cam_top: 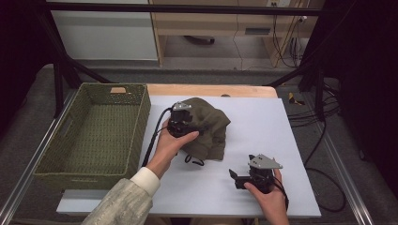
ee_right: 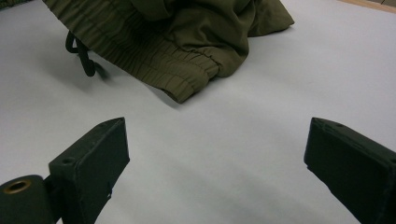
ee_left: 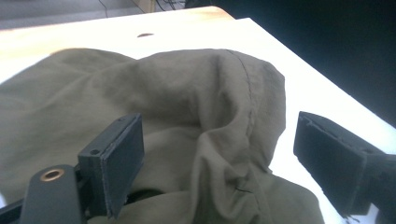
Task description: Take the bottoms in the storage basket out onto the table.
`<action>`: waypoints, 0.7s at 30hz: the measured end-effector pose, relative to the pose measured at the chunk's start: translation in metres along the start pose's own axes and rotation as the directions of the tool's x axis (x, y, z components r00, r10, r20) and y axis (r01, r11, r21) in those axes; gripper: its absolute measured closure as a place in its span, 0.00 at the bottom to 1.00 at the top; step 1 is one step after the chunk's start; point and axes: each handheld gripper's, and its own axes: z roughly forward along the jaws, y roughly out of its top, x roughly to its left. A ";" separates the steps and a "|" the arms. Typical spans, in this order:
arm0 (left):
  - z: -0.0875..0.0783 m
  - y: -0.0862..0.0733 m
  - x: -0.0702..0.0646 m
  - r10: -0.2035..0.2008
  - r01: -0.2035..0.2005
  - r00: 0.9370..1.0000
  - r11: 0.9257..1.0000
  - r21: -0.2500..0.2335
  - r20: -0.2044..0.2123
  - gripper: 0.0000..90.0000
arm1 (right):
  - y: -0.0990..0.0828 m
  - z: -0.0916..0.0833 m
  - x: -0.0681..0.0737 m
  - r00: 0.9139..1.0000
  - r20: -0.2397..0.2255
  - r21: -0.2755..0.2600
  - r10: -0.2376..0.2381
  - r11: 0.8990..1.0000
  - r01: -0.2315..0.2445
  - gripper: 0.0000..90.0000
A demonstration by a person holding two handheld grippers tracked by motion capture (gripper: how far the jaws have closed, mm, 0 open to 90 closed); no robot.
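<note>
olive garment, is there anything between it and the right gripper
Nothing visible. Bare white board lies between the open right gripper and the olive garment; its dark drawstring lies off to one side.

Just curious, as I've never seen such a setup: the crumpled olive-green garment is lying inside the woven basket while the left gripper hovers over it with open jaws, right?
Not quite. The garment lies on the white board beside the woven basket, not inside it, as the high view shows. The rest holds: the left gripper is over the cloth with its jaws apart.
</note>
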 end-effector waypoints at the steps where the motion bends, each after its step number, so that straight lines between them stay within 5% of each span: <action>1: -0.001 0.000 0.001 -0.003 0.003 1.000 1.000 -0.008 -0.002 0.17 | 0.000 0.000 0.000 1.000 0.001 0.001 -0.002 1.000 0.002 0.08; 8: -0.007 0.003 0.003 -0.004 0.004 1.000 1.000 -0.024 0.002 0.14 | 0.000 0.001 0.000 1.000 0.010 0.005 -0.016 1.000 0.016 0.08; 15: -0.018 0.009 0.004 0.034 -0.036 0.999 0.999 -0.041 -0.042 0.12 | 0.000 0.000 0.000 1.000 0.013 0.004 -0.013 1.000 0.013 0.08; 21: -0.027 0.016 0.008 0.019 -0.021 0.999 0.999 -0.034 -0.046 0.11 | 0.000 0.000 0.000 1.000 0.016 0.005 -0.010 1.000 0.010 0.08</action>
